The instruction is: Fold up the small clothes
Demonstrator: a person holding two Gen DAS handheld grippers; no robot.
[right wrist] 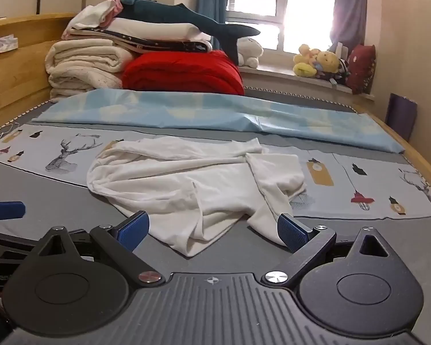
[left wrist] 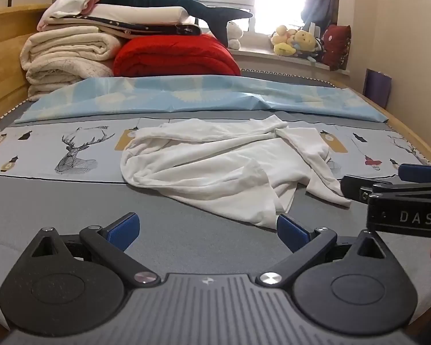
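**While both claws hang wide, white garment sits crumpled mid-bed**

Surroundings first: far end of the bed has a stack of cream blankets (left wrist: 69, 57), a red quilt (left wrist: 175, 57) beside it, and a dark plush shark (left wrist: 172, 0) lying across the top of the pile. Light blue sheet (left wrist: 186, 97) runs folded across the mattress behind the work area. Printed cloth with deer (left wrist: 77, 149) lies flat on the grey mattress cover (left wrist: 71, 201); the garment partly covers it. Soft toys (right wrist: 316, 60) on the window sill. I see nothing between the claws and the garment.

Left gripper (left wrist: 208, 230): released, jaws spread wide, holding nothing. Its right blue pad sits just beside the garment's near corner; I can't tell if it touches.

Right gripper (right wrist: 212, 230): also released, wide, empty. The garment's near hem lies between its pads, and the right pad overlaps the cloth edge in view; contact unclear. In the left wrist view it shows at the right edge, near the garment's right tip.

White garment (right wrist: 186, 178): unfolded, bunched, wrinkled. One sleeve crosses over the body on the right side. Near edge drapes to a point toward me, off the printed cloth onto the grey cover.
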